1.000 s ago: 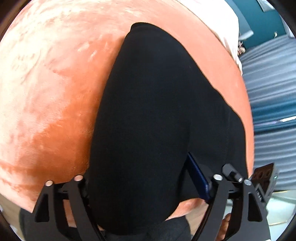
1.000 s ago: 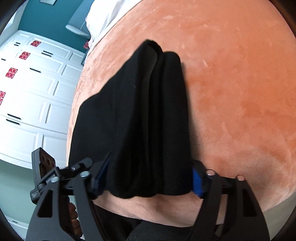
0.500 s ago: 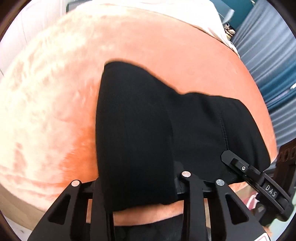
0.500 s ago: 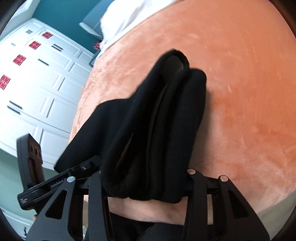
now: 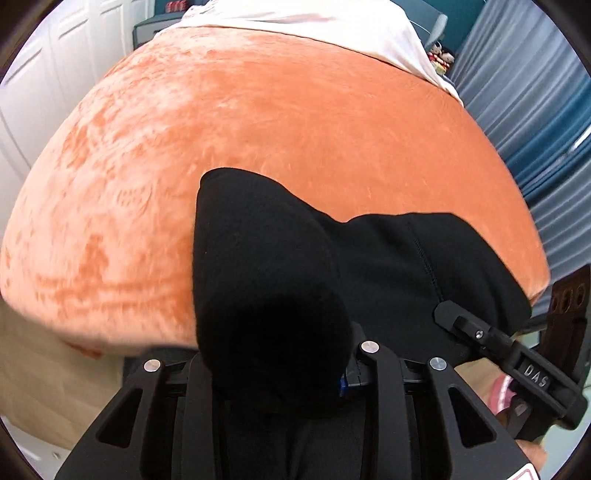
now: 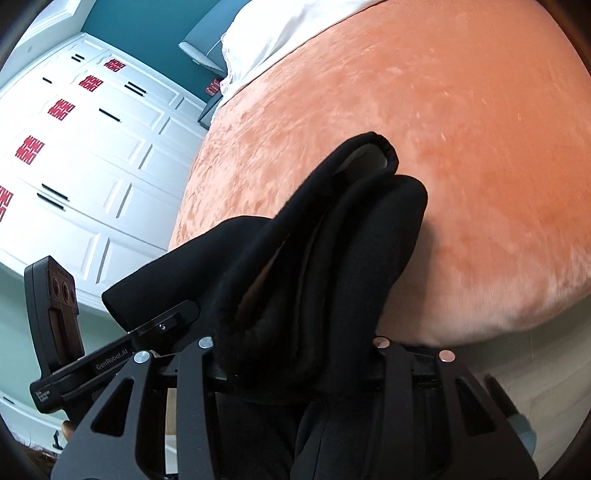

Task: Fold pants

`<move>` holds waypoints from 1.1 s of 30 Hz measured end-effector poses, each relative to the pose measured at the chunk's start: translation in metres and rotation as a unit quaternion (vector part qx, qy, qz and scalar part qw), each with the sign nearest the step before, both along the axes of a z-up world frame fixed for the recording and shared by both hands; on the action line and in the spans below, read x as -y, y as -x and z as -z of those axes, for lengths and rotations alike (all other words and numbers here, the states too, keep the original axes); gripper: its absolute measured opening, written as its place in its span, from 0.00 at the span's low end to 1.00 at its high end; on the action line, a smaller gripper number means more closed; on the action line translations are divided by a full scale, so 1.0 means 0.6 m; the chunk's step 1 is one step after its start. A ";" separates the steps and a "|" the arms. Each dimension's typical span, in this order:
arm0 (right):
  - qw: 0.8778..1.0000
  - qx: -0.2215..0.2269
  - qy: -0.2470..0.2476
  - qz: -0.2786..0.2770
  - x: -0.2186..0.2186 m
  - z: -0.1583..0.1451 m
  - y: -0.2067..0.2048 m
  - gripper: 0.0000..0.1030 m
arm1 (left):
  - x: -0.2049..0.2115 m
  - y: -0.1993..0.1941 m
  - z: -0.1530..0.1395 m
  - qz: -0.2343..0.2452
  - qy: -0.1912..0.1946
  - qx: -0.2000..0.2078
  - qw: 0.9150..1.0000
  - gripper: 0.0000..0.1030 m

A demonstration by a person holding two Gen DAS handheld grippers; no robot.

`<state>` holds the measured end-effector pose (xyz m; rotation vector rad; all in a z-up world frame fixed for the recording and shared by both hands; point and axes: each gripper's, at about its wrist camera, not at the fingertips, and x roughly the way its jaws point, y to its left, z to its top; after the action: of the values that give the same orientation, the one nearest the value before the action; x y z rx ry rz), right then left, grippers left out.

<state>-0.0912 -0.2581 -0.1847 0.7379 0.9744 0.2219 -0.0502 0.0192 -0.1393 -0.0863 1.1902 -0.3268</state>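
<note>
Cloth on plush, as I see it.
Matt black knit cloth pants (image 5: 266, 288) lie on the bed's plush, velvety orange blanket (image 5: 258, 122).

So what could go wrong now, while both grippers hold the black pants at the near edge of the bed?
1. The pants are bunched thick in the right hand-held gripper; some layers may slip out.
2. The left hand-held gripper also holds a thick roll, so the fold may land uneven.
3. The fabric lies near the orange blanket edge and may slide off.

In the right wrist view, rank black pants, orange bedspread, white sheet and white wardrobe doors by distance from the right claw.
1. Black pants, gripped in the right claw.
2. Orange bedspread, beneath and ahead.
3. White sheet, far end of the bed.
Wardrobe doors, off left: unrankable.
</note>
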 end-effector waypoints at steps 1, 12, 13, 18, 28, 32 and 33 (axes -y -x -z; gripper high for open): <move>1.000 0.002 -0.001 -0.001 -0.003 -0.005 0.005 0.38 | 0.000 0.000 -0.005 -0.003 0.006 -0.003 1.000 0.27; 0.993 0.120 0.019 -0.011 0.016 -0.147 -0.081 0.38 | 0.017 -0.101 -0.148 0.003 0.045 0.100 0.994 0.27; 0.990 0.138 0.021 -0.012 0.020 -0.167 -0.110 0.38 | 0.024 -0.129 -0.168 0.005 0.047 0.122 0.991 0.27; 0.977 0.208 0.044 -0.011 0.039 -0.237 -0.242 0.38 | 0.048 -0.262 -0.227 0.008 0.056 0.199 0.978 0.27; 0.959 0.276 0.058 -0.005 0.087 -0.212 -0.562 0.39 | 0.094 -0.565 -0.169 -0.016 0.088 0.244 0.966 0.27; 0.965 0.254 0.071 -0.007 0.090 -0.126 -0.673 0.39 | 0.101 -0.676 -0.055 -0.029 0.087 0.210 0.973 0.27; 0.966 0.247 0.076 -0.009 0.093 -0.099 -0.691 0.39 | 0.099 -0.695 -0.024 -0.032 0.087 0.201 0.975 0.27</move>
<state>0.3236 -0.3137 -0.1256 0.4977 0.5160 0.3243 0.3668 -0.0405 -0.1248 -0.2002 0.7540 -0.3717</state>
